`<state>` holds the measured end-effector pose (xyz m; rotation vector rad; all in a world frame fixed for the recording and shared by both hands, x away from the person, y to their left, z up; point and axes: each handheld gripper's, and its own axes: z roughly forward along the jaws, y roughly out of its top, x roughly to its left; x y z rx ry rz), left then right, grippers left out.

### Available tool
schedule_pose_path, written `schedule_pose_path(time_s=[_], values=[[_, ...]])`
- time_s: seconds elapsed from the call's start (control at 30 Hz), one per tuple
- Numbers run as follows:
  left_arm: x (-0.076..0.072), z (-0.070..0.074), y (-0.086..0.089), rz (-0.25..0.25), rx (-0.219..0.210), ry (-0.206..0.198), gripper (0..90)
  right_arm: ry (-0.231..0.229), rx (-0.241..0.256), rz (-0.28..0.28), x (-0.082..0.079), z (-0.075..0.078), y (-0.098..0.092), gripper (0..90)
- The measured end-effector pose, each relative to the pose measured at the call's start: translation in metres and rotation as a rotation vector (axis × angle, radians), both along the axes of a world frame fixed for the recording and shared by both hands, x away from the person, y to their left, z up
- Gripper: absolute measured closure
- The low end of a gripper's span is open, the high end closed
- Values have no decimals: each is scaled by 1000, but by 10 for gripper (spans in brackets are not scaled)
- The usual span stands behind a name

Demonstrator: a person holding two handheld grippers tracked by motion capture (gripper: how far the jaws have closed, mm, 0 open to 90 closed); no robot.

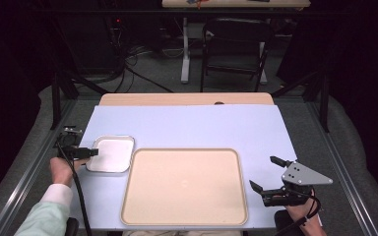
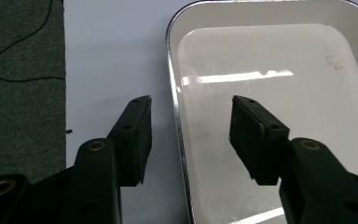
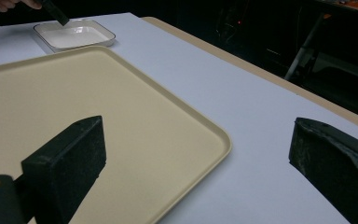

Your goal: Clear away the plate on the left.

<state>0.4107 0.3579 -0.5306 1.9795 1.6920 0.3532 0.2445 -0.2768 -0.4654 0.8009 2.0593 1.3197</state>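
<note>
My left gripper [image 1: 89,153] sits at the left of the high view, jaws parted and straddling the near rim of the small white pan [image 1: 109,154]: one jaw is outside over the blue mat [image 1: 187,125], the other inside over the pan floor. In the left gripper view the rim runs up between the two jaws, neither yet touching it that I can tell. I judge I've lined up this way to pinch the wall and move the pan. My right gripper [image 1: 270,173] waits at lower right, jaws wide apart and holding nothing, beside the big tan tray [image 1: 184,186]. The tray lies bare at lower centre, just right of the pan, perhaps where the pan goes.
</note>
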Motion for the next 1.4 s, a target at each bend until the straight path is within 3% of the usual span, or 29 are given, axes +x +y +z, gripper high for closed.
schedule_pose_path(time_s=[0.47,0.6,0.77,0.87,0.9,1.4], values=[[5,-9,4,3,-23,31,633,8,1,-4,0,0,1,44],[6,-10,3,1,-9,30,663,5,-2,-3,0,0,0,45],[5,-11,4,18,-28,23,708,7,-5,-3,0,0,0,46],[4,-10,3,8,-25,25,738,7,-4,-4,0,0,0,46],[4,-10,1,1,-5,21,751,7,-5,-4,0,0,0,47],[4,-12,6,24,-59,16,766,8,-7,-5,0,0,0,49]])
